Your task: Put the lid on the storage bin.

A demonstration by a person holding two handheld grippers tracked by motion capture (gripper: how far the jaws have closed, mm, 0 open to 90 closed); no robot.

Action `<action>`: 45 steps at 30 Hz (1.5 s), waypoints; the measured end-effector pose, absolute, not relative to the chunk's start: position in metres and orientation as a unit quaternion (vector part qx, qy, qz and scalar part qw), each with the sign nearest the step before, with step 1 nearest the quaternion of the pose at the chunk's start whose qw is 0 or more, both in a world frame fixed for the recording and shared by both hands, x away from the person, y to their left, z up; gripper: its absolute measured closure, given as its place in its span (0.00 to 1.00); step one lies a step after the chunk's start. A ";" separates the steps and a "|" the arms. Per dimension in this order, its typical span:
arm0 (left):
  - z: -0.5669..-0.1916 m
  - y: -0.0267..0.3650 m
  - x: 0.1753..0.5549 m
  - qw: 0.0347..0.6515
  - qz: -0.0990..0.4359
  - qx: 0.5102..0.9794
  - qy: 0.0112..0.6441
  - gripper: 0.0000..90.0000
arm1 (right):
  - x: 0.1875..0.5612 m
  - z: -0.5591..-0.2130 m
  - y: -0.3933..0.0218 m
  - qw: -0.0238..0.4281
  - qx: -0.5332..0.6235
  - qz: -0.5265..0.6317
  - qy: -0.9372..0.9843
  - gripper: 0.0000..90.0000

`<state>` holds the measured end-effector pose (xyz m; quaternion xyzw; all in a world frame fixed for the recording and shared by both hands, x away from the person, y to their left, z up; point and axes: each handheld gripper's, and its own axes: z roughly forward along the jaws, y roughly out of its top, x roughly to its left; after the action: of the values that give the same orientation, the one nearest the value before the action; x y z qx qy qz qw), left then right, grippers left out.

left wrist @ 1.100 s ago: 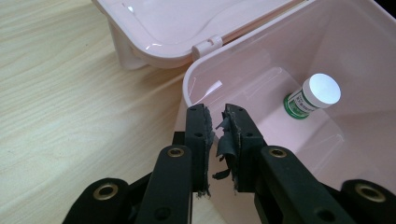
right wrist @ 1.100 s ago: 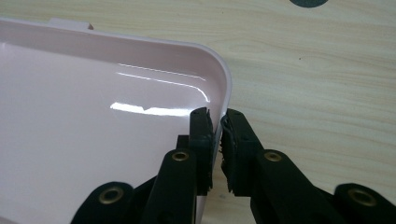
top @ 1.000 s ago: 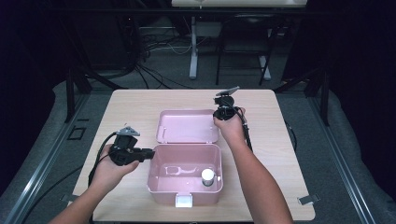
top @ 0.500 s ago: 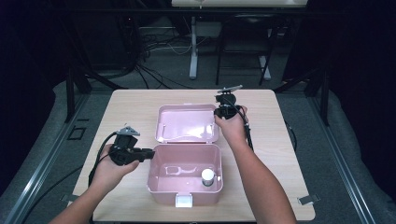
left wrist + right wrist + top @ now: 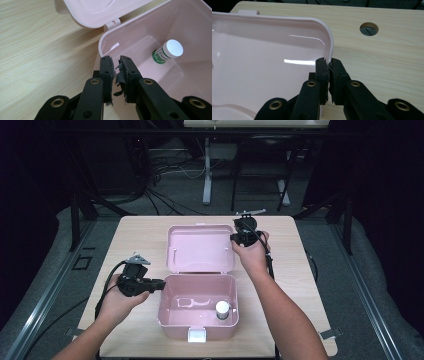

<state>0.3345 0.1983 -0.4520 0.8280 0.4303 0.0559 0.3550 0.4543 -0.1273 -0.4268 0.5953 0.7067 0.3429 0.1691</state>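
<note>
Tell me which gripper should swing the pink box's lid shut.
Right. The right gripper has pinched the right edge of the open lid, while the left gripper grips the left wall of the box, probably steadying it.

Light wooden table (image 5: 150, 235) carries open pink box (image 5: 197, 312)

Pale wooden table (image 5: 140, 232) on grey floor (image 5: 165, 190), dark room.

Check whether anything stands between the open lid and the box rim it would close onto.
Yes: the left claw sits on the left rim of the box, in the way of the lid. The bottle stands inside, apparently below the rim.
</note>
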 end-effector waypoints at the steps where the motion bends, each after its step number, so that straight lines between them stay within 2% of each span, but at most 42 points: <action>1: -0.452 0.198 0.334 0.356 0.054 0.827 0.432 0.90 | 0.453 -0.425 -0.127 0.174 0.592 0.344 0.707 0.96; 20: -0.452 0.198 0.334 0.354 0.056 0.827 0.434 0.90 | 0.430 -0.399 -0.129 0.195 0.560 0.369 0.716 0.96; 42: -0.452 0.198 0.334 0.356 0.056 0.825 0.435 0.90 | 0.411 -0.393 -0.135 0.204 0.540 0.404 0.710 0.96; 45: -0.452 0.198 0.334 0.355 0.056 0.825 0.435 0.90 | 0.406 -0.393 -0.134 0.219 0.530 0.407 0.711 0.96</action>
<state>0.3337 0.1983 -0.4521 0.8253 0.4351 0.0565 0.3554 0.4063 -0.1344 -0.3925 0.5301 0.7112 0.4067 0.2187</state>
